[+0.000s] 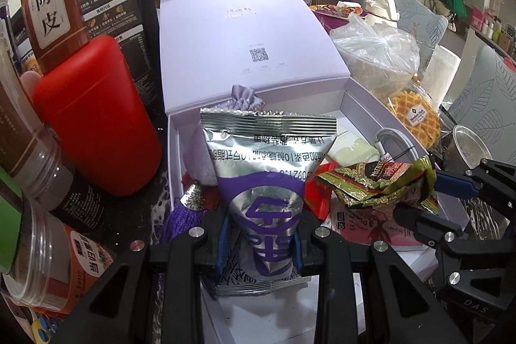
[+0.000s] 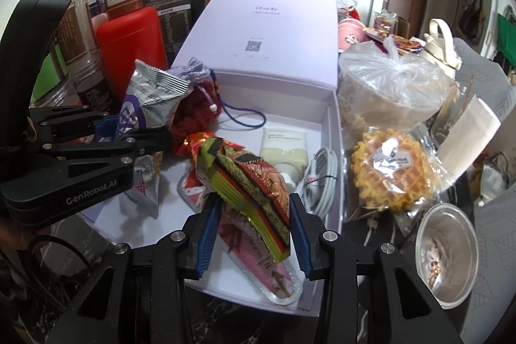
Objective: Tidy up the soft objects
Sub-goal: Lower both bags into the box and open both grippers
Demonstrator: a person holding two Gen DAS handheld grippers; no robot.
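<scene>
Between the left gripper's [image 1: 259, 242] blue pads, a silver-and-purple foil pouch [image 1: 267, 170] stands pinched at its lower end, jaws as tight as they go, pads pressing both sides; pouch top fans out wide above the fingers, over the open lilac box [image 1: 180, 131]; second silver sachet lies flat under the fingers; purple tassel [image 1: 185, 215] just left of the left finger, on the box's near-left edge; lilac drawstring pouch [image 1: 243, 99] beyond the foil pouch, against the box's back wall; red container [image 1: 96, 118] well left of the fingers, outside the box. Right gripper [image 2: 254, 237] partly open, figure has risen a little; the green-red-gold crinkled wrapper [image 2: 248, 182] sits between its pads, near end against the right pad, gap at the left pad, so cannot tell if it is truly gripped; pink sachet [image 2: 267, 266] flat beneath the fingers on the box floor; pale cream tube [image 2: 283, 150] beyond the fingertips; white coiled cable [image 2: 322, 179] just right of the right finger, by the box's right wall; wrapped waffle [image 2: 387, 173] farther right, outside the box; fuzzy dark red thing [image 2: 196, 108] beyond-left.
</scene>
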